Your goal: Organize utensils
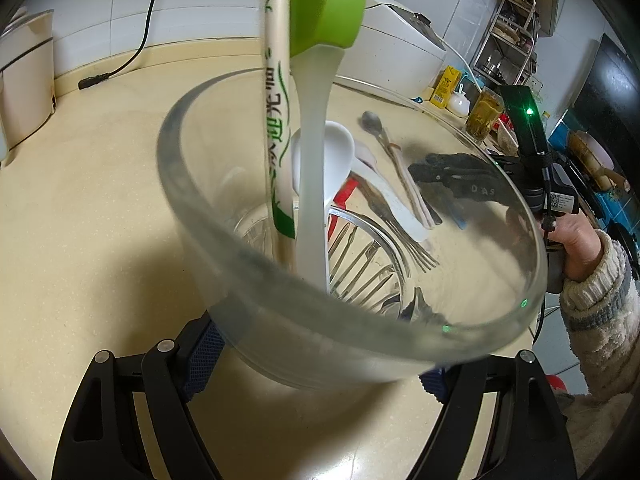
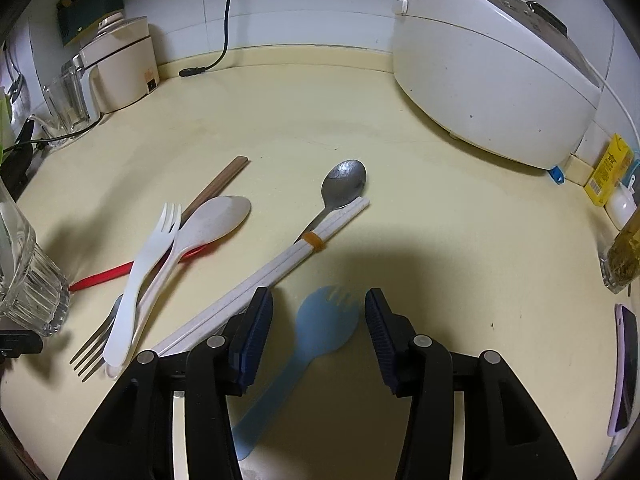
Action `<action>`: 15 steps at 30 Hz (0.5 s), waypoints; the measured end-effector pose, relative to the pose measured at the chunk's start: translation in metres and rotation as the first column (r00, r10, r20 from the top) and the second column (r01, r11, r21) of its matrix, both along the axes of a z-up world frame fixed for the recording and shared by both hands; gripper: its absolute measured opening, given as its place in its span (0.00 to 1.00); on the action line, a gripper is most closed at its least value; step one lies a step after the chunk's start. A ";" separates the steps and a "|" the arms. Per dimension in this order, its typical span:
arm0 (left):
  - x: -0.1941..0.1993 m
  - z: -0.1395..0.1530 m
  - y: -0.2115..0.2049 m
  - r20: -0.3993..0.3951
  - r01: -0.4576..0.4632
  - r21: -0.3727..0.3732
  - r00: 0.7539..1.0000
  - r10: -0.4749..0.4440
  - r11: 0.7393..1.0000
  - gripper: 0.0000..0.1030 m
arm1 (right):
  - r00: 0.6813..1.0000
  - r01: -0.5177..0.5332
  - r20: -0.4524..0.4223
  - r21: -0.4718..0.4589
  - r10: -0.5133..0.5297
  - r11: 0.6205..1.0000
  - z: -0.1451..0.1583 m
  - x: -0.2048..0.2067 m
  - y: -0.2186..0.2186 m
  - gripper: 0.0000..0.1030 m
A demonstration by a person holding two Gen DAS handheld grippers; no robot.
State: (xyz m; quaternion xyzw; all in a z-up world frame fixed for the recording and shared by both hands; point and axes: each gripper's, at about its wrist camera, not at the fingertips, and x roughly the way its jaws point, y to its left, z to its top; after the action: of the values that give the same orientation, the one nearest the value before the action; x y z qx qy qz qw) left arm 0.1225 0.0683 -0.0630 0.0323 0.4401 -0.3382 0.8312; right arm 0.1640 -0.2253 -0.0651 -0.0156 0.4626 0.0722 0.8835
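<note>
Blue spork (image 2: 320, 328) between open right gripper (image 2: 319, 334) fingers, untouched, on counter (image 2: 440, 248)

Left gripper (image 1: 320, 364): your jaws clamped on both sides of a glass, angled downward. Right gripper (image 2: 319, 320): your jaws spread wide, pads touching nothing, tilted down toward the bench. Right hand (image 1: 576, 244): wrapped round the gripper's handle, knit sleeve at the wrist.

Cream desk (image 2: 304, 104) with a raised back lip against a white tiled wall (image 2: 304, 4). White rice cooker (image 2: 492, 80) far right; black power cord (image 2: 226, 20) hangs down the wall. Metal shelf rack (image 1: 510, 36) far right. Indoor lighting, soft shadows.
</note>
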 end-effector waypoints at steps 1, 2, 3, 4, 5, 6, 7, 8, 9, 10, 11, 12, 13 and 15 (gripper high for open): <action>0.000 0.000 0.000 0.000 0.000 0.000 1.000 0.000 1.000 0.81 | 1.000 0.003 0.001 0.001 -0.003 1.000 0.000 0.000 -0.001 0.41; 0.000 0.000 0.000 0.000 0.000 0.000 1.000 0.000 1.000 0.81 | 1.000 0.006 0.003 0.004 -0.006 1.000 0.001 -0.001 -0.002 0.30; 0.000 0.000 0.000 0.000 0.000 0.000 1.000 0.000 1.000 0.81 | 1.000 0.006 0.012 0.012 -0.006 1.000 0.001 -0.001 -0.002 0.30; 0.000 0.000 0.000 0.000 0.000 0.000 1.000 0.000 1.000 0.81 | 1.000 0.002 0.015 0.024 -0.003 1.000 0.001 -0.002 -0.004 0.30; 0.000 0.000 0.000 0.000 0.000 -0.001 1.000 0.000 1.000 0.81 | 1.000 -0.003 0.018 0.037 0.002 0.999 0.000 -0.002 -0.004 0.30; 0.000 0.000 0.001 -0.001 0.000 -0.002 1.000 0.000 1.000 0.81 | 1.000 -0.006 0.019 0.053 0.005 0.999 0.000 -0.003 -0.005 0.30; 0.000 0.000 0.001 -0.001 0.000 -0.003 1.000 0.000 1.000 0.81 | 1.000 -0.010 0.020 0.070 0.008 0.997 0.000 -0.006 -0.006 0.30; 0.001 -0.001 0.001 -0.002 0.001 -0.004 1.000 -0.001 1.000 0.81 | 1.000 -0.014 0.024 0.085 0.012 0.996 0.001 -0.008 -0.006 0.30; 0.001 -0.001 0.002 -0.002 0.001 -0.004 1.000 -0.001 1.000 0.81 | 0.999 -0.020 0.039 0.091 0.016 0.996 0.003 -0.011 -0.005 0.30; 0.001 -0.001 0.002 -0.002 0.001 -0.004 1.000 -0.001 1.000 0.81 | 0.998 -0.028 0.062 0.091 0.022 0.995 0.007 -0.016 -0.004 0.30; 0.001 -0.001 0.002 -0.002 0.001 -0.004 1.000 -0.001 1.000 0.81 | 0.996 -0.035 0.085 0.087 0.027 0.996 0.011 -0.021 -0.002 0.30; 0.001 -0.001 0.002 -0.002 0.001 -0.004 1.000 -0.001 1.000 0.81 | 0.993 -0.041 0.110 0.083 0.032 0.996 0.015 -0.025 0.000 0.30; 0.001 -0.001 0.001 -0.001 0.001 -0.003 1.000 -0.001 1.000 0.81 | 0.990 -0.047 0.133 0.076 0.036 0.996 0.020 -0.029 0.002 0.30; 0.001 -0.001 0.002 0.000 0.001 -0.001 1.000 -0.001 1.000 0.82 | 0.979 -0.057 0.198 0.044 0.047 0.997 0.033 -0.041 0.007 0.30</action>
State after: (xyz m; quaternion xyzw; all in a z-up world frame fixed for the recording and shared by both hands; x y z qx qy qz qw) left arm 0.1235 0.0702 -0.0638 0.0322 0.4401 -0.3388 0.8309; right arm 0.1231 -0.2185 -0.0323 -0.0128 0.3706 0.1048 0.9228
